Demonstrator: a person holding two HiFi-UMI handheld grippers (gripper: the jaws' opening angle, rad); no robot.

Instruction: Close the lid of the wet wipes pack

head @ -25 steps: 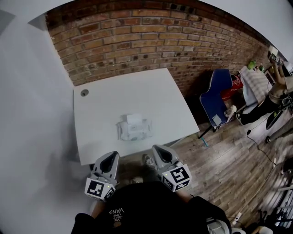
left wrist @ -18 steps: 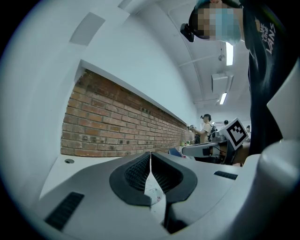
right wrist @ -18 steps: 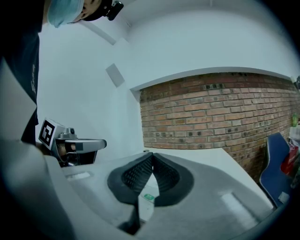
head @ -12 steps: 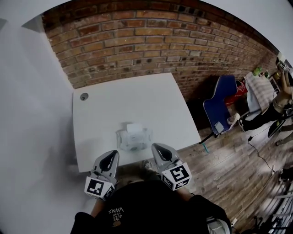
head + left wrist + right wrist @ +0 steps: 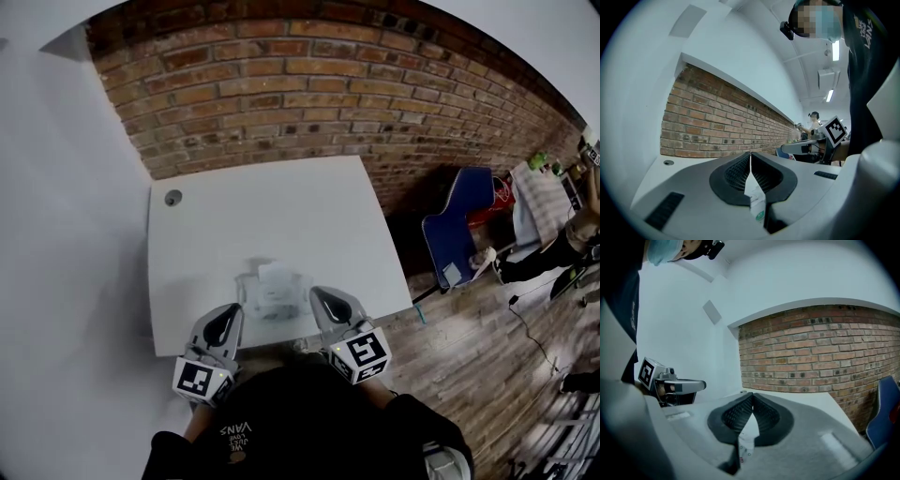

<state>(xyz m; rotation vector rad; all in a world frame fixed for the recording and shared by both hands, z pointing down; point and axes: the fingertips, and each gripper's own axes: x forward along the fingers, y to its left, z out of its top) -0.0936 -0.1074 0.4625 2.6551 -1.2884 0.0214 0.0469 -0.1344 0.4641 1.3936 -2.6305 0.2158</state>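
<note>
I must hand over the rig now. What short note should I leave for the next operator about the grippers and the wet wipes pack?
Left gripper: shut, holding nothing, at the table's front edge.
Right gripper: shut, holding nothing, beside it.
Wet wipes pack: flat on the white table near the front edge, just ahead of the two grippers and between them; neither touches it.
Done: nothing yet. The lid appears to stand open at the pack's far side, though the head view is a little blurred.
Left: bring one gripper over the lid and press it down flat onto the pack.
</note>
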